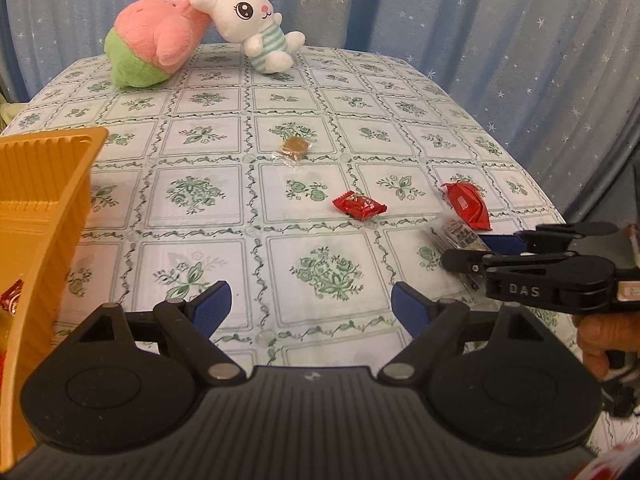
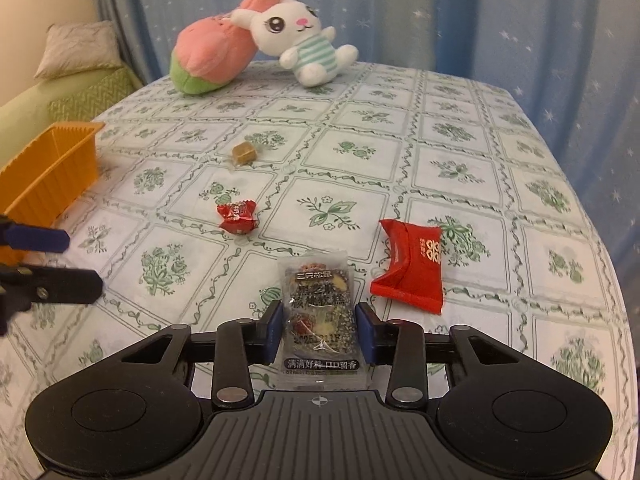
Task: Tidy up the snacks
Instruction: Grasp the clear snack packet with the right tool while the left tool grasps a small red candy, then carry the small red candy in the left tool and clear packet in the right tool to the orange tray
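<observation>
My right gripper (image 2: 319,322) is shut on a clear-wrapped dark nut cake packet (image 2: 318,300), its blue pads pressing both sides; the packet also shows in the left wrist view (image 1: 456,236). My left gripper (image 1: 310,304) is open and empty above the tablecloth. An orange tray (image 1: 44,200) stands at the left, also in the right wrist view (image 2: 52,168), with red wrappers inside. On the cloth lie a small red candy (image 2: 237,217), a flat red packet (image 2: 412,266) and a brown cube in clear wrap (image 2: 244,152).
A pink and green plush (image 2: 212,56) and a white rabbit plush (image 2: 300,40) lie at the table's far edge. Blue starred curtains hang behind. A sofa with a cushion (image 2: 76,48) stands at the left.
</observation>
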Action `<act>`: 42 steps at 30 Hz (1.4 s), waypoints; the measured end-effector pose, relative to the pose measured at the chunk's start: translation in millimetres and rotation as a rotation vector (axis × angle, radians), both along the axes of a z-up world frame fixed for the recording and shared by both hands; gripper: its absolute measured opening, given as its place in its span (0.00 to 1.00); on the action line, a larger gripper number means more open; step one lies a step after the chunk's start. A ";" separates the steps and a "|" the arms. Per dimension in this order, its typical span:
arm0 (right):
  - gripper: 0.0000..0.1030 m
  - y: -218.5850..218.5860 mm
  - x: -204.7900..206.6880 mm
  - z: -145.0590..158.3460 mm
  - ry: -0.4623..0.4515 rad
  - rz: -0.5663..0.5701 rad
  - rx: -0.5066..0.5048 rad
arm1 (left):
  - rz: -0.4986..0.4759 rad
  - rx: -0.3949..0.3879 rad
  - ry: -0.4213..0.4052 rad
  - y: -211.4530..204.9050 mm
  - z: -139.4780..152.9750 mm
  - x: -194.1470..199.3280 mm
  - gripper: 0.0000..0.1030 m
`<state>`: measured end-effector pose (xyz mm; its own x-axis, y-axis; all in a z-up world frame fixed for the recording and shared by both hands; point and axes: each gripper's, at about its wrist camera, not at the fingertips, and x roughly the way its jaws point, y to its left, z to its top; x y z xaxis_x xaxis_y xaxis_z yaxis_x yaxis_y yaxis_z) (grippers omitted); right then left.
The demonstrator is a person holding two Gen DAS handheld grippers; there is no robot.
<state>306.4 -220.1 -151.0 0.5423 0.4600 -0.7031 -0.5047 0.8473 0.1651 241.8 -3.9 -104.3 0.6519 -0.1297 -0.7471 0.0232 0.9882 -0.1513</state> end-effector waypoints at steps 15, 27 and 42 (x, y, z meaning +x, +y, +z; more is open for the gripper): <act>0.37 -21.4 -0.2 22.6 -0.034 -0.183 0.079 | 0.044 -0.102 -0.040 -31.3 -15.0 64.1 0.47; 0.37 -35.8 7.0 19.9 -0.028 -0.247 0.093 | 0.048 -0.072 -0.032 -46.2 -32.2 93.6 0.35; 0.37 -32.2 1.1 25.1 -0.053 -0.251 0.089 | -0.017 0.030 -0.016 -39.9 -26.8 56.8 0.17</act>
<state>307.5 -252.3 -125.9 0.6823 0.3650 -0.6335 -0.2904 0.9305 0.2234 298.6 -43.8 -131.1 0.6616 -0.1180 -0.7405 0.0418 0.9918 -0.1207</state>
